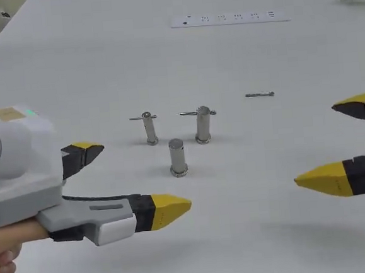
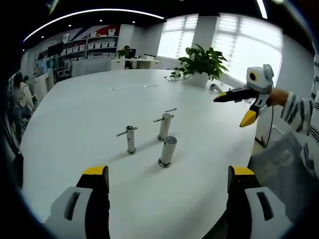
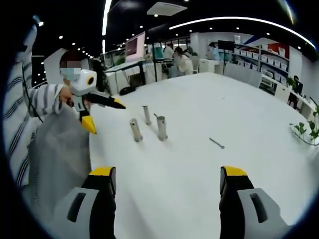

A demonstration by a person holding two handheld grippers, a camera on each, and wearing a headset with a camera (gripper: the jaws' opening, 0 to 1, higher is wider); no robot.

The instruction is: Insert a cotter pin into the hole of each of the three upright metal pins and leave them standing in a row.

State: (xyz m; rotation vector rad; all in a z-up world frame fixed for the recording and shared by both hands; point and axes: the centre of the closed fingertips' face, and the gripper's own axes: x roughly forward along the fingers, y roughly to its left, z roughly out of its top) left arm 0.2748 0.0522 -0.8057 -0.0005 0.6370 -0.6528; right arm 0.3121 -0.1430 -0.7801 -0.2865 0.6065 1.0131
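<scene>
Though cropped by the right edge in the head view, shows the right gripper (image 1: 314, 143) wide open and empty; same for the left gripper (image 1: 145, 175), low left. On the white table (image 1: 69, 63) between them: left rear pin (image 1: 149, 128) and right rear pin (image 1: 202, 125), crossed by inserted cotters (image 1: 187, 114); bare front pin (image 1: 178, 157) nearer; loose cotter pin (image 1: 259, 94) flat, farther right. Left gripper view: jaws spread, pins ahead, well apart; office shelves (image 2: 84, 50) and plant (image 2: 202, 62) behind. Right gripper view: jaws spread, inserted cotters hard to make out.

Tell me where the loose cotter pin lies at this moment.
In the head view the loose cotter pin lies flat on the white table, apart from and right of the rear right metal pin, ahead of the right gripper.
</scene>
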